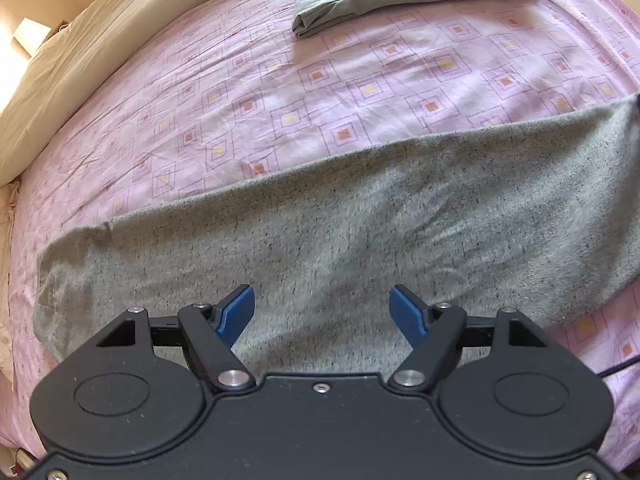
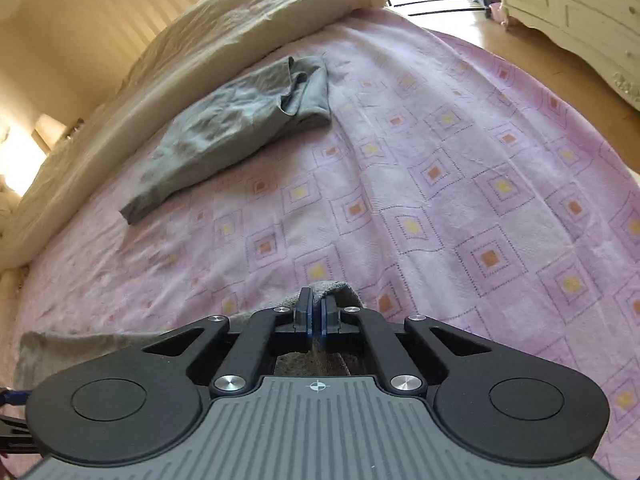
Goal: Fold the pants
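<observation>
A pink patterned bedsheet [image 2: 460, 184] is covering the bed. A cream duvet [image 2: 224, 28] is lying bunched along its far edge. Beyond the bed, sunlight is falling on a wooden floor [image 2: 532, 60] beside a white cabinet [image 2: 572, 4].

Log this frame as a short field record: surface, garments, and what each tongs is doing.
surface: pink patterned bedsheet
being folded: speckled grey pants, laid flat across the near side
other garment: folded grey-green pants farther back, by the cream duvet
left tongs: open above the speckled pants, holding nothing
right tongs: shut on an edge of the speckled grey pants
</observation>
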Demonstrator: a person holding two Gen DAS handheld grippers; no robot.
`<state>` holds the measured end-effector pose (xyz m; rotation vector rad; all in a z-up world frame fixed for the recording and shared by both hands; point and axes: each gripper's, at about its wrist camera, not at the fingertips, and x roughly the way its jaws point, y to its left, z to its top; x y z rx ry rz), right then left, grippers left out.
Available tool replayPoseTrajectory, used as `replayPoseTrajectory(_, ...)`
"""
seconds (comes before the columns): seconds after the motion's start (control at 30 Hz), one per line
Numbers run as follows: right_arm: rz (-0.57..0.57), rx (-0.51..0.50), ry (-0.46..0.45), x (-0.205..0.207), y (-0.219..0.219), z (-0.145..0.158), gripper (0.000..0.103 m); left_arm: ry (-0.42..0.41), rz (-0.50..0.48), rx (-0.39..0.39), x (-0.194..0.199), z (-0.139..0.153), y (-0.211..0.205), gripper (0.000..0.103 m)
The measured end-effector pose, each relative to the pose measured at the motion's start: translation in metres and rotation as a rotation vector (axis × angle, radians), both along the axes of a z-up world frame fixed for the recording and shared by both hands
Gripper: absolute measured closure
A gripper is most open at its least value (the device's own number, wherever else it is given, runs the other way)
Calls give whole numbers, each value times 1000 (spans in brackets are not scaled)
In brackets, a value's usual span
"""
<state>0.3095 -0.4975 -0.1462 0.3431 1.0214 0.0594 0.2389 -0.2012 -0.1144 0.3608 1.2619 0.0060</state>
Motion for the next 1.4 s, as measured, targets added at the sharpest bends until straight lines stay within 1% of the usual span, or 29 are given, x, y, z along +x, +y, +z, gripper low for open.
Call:
replayPoseTrajectory(0.07,7,-32,34,4,3,-12,98,-9,-6,4,9,-2,-7,27)
replayPoseTrajectory(0.13,-21,-5,34,1,-2,-10,97,-19,-10,5,19,-4,-14,27)
replayPoseTrajectory(0.17,-43,8,34,-2,-5,-7,94,-24,-10,1,23,-4,-16,27)
replayPoseTrajectory(0.2,-65,7,29,-7,-8,-3,88,-28,-10,-4,28,-4,-19,27)
replayPoseTrajectory(0.23,-95,-28,21,-14,-10,4,73,-30,-12,-12,31,-5,-21,27)
replayPoseTrajectory(0.27,-102,-63,-6,-22,-9,11,69,-29,-16,-19,34,-6,-24,27)
replayPoseTrajectory(0.33,-68,-106,-76,-41,-3,27,69,-22,-29,-20,36,-11,-31,27)
replayPoseTrajectory(0.4,-15,-105,-101,-57,5,32,69,-17,-53,-18,34,-16,-38,27)
replayPoseTrajectory(0.47,50,-114,-55,-67,13,25,69,0,-88,-10,31,-23,-47,27)
replayPoseTrajectory(0.5,65,-152,-20,-73,15,17,69,10,-110,-1,30,-28,-51,27)
replayPoseTrajectory(0.53,59,-210,30,-76,17,6,69,20,-130,17,29,-35,-55,26)
replayPoseTrajectory(0.57,38,-244,71,-80,14,-3,69,33,-151,45,28,-42,-59,26)
replayPoseTrajectory(0.63,-52,-190,44,-92,3,3,68,11,-185,79,27,-47,-64,21)
replayPoseTrajectory(0.67,-99,-160,41,-97,-1,10,66,8,-197,89,28,-46,-65,21)
replayPoseTrajectory(0.73,-168,-36,2,-112,-8,21,65,15,-198,83,31,-44,-64,22)
replayPoseTrajectory(0.77,-190,28,5,-119,-10,21,63,20,-192,76,32,-44,-63,21)
replayPoseTrajectory(0.83,-229,135,53,-129,-13,12,63,28,-173,60,35,-45,-60,20)
replayPoseTrajectory(0.9,-282,200,111,-139,-14,-4,63,38,-148,41,38,-46,-57,20)
replayPoseTrajectory(0.93,-308,225,117,-141,-15,-11,63,43,-139,33,39,-46,-56,20)
replayPoseTrajectory(1.0,-348,258,78,-144,-13,-17,63,51,-129,24,41,-46,-55,20)
replayPoseTrajectory(1.1,-377,282,43,-129,-13,-21,63,56,-121,16,42,-47,-55,19)
replayPoseTrajectory(1.2,-374,292,29,-109,-14,-25,63,58,-110,4,43,-46,-52,19)
replayPoseTrajectory(1.3,-359,303,29,-94,-16,-25,65,46,-83,-26,47,-38,-48,23)
replayPoseTrajectory(1.37,-352,308,61,-88,-19,-26,89,8,-46,-58,53,-28,-41,23)
replayPoseTrajectory(1.4,-338,302,72,-86,-19,-25,89,-6,-15,-74,58,-24,-36,23)
